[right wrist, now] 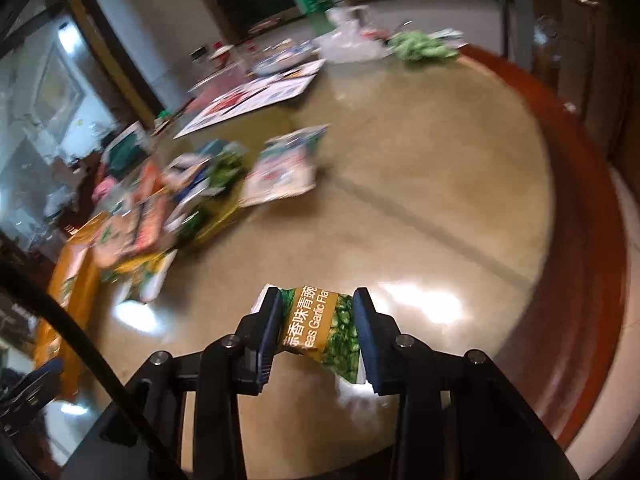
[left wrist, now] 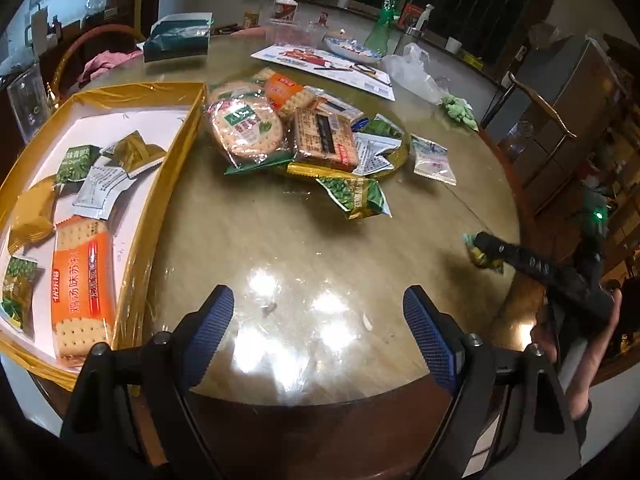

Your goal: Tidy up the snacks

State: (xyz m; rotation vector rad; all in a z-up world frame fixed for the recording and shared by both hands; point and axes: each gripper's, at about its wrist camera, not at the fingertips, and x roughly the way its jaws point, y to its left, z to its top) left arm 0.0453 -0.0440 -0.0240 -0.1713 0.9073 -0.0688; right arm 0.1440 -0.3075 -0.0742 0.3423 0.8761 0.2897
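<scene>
My right gripper point(right wrist: 316, 330) pinches a green-pea packet point(right wrist: 320, 326), gold and green, both pads pressed against its sides above the glossy round table point(right wrist: 420, 200). From the left wrist view the same gripper point(left wrist: 486, 252) shows at the table's right edge with a scrap of the packet point(left wrist: 480, 256) at its tip, well apart from the rest.

My left gripper point(left wrist: 318, 332) hangs with jaws spread wide, nothing between them, over bare tabletop point(left wrist: 280, 240).

To its left lies the gold-rimmed tray point(left wrist: 176, 168), holding an orange cracker pack point(left wrist: 82, 280), a silver packet point(left wrist: 98, 190) and several pea packets point(left wrist: 76, 164).

Mid-table sits the loose snack heap point(left wrist: 288, 128): round biscuits, square crackers, more pea packets, one spilled toward me point(left wrist: 356, 196). A pale sachet point(left wrist: 432, 160) lies alone to the heap's right.

Beyond: a printed sheet point(left wrist: 324, 64), a patterned dish point(left wrist: 352, 46), a green bottle point(left wrist: 384, 24), a clear plastic bag point(left wrist: 412, 72). The right wrist view is motion-smeared, so the heap point(right wrist: 180, 200) there is probably the same pile; single packs cannot be told.
</scene>
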